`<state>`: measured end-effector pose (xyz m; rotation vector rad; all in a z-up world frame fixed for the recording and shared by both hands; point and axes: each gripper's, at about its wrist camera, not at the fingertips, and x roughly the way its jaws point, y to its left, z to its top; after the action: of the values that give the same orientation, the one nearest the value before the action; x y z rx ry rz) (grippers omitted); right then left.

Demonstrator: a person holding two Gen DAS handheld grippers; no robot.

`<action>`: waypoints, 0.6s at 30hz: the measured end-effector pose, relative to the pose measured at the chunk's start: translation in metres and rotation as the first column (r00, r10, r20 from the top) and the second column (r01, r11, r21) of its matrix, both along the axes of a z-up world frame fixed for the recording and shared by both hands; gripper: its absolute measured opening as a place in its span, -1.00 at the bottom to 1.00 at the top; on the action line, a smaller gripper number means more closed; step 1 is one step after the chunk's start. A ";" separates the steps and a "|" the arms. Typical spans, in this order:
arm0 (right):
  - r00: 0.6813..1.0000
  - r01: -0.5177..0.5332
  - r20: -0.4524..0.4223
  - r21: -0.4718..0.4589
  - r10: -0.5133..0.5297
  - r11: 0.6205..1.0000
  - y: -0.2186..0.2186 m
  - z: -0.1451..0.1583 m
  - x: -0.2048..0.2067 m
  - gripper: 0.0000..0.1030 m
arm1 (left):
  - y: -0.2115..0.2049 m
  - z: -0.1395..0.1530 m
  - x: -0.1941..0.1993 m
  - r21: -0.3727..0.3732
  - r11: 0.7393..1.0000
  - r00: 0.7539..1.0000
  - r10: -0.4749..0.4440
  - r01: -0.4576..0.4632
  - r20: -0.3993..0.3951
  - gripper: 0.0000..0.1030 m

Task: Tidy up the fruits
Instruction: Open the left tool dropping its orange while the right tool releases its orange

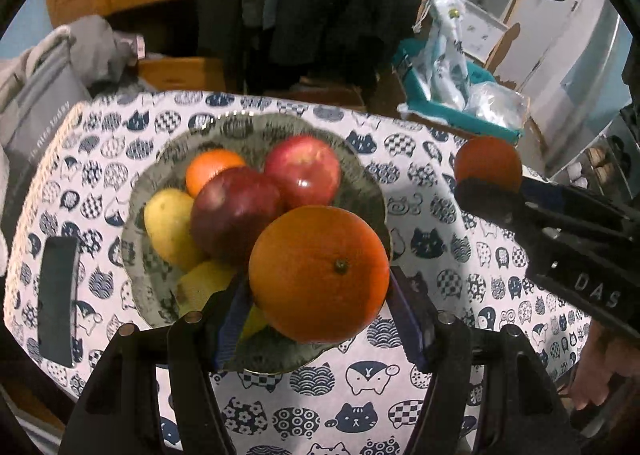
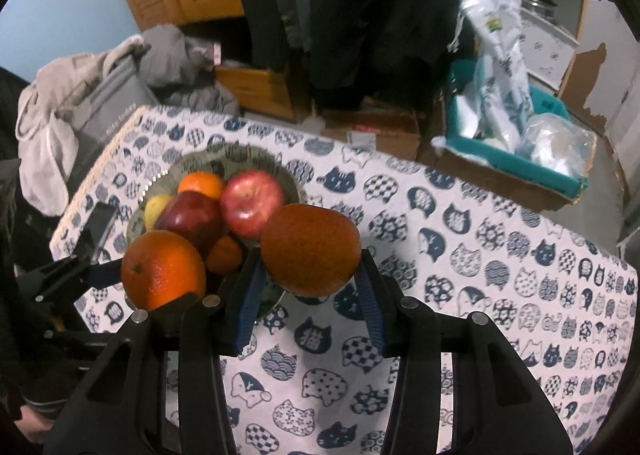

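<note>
My left gripper is shut on a large bright orange, held just over the near rim of a grey-green plate. On the plate lie two red apples, a small orange and yellow fruits. My right gripper is shut on a darker orange, above the cloth just right of the plate. In the right wrist view the left gripper with its orange shows at the left. In the left wrist view the right gripper and its orange show at the right.
The table wears a white cloth with blue cat faces. A dark phone lies left of the plate. Beyond the far edge stand a teal box of plastic bags, a grey bag with clothes and hanging dark coats.
</note>
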<state>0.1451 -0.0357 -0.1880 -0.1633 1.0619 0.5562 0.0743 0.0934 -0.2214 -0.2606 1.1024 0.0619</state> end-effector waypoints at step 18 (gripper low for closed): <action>0.999 -0.015 -0.043 -0.012 0.015 1.000 0.015 -0.019 0.004 -0.13 | 0.017 -0.040 0.004 -0.075 0.995 0.986 0.047 -0.059 -0.159 0.31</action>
<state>0.1492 -0.0212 -0.2075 -0.1712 1.1065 0.5686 0.0787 0.1099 -0.2611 -0.3619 1.2567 0.0871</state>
